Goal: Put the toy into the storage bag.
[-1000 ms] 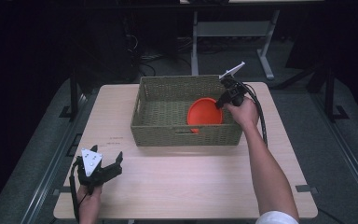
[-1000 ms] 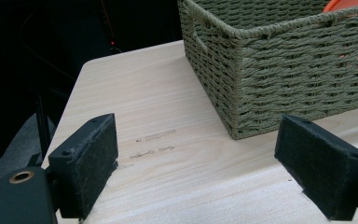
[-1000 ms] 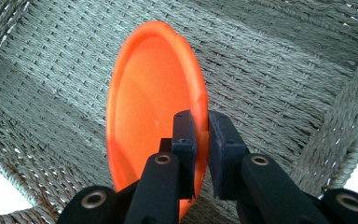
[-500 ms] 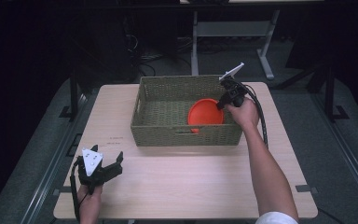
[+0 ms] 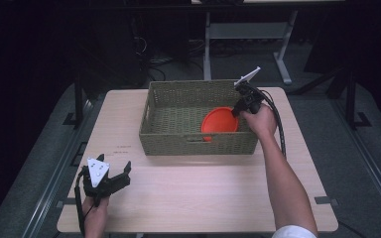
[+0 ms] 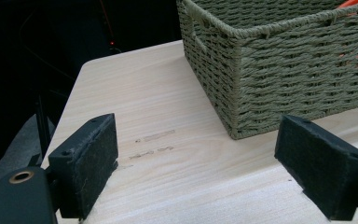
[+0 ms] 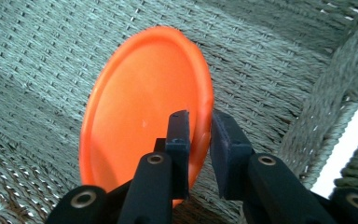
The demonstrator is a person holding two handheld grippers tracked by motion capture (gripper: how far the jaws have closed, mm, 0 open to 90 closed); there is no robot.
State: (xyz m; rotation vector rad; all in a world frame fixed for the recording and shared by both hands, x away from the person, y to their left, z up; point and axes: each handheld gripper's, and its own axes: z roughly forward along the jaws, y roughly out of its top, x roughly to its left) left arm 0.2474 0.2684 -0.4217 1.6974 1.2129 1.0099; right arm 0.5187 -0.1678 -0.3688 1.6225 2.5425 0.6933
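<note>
My right tool point(image 5: 239, 105) is down inside the woven basket point(image 5: 178, 141) at its right end, and the orange plate point(image 5: 219, 123) stands on edge there, tilted, leaning toward the basket's near wall. In the right gripper view the plate's point(image 7: 140, 116) rim sits between the two black pads point(image 7: 179, 135) — the jaws have just been opening, and I can see a thin gap beside the rim, so the pads are no longer pressing on it. The plate rests on the basket floor point(image 7: 37, 70) with the woven side wall rising just to its right.

My left tool point(image 5: 110, 177) sits low over the near left corner of the bench point(image 5: 188, 193), well apart from the basket. Its jaws stand wide apart with nothing between them — in the left gripper view I see bare bench point(image 6: 168, 140) between the pads point(image 6: 91, 161) and the basket's corner point(image 6: 261, 79) ahead.
</note>
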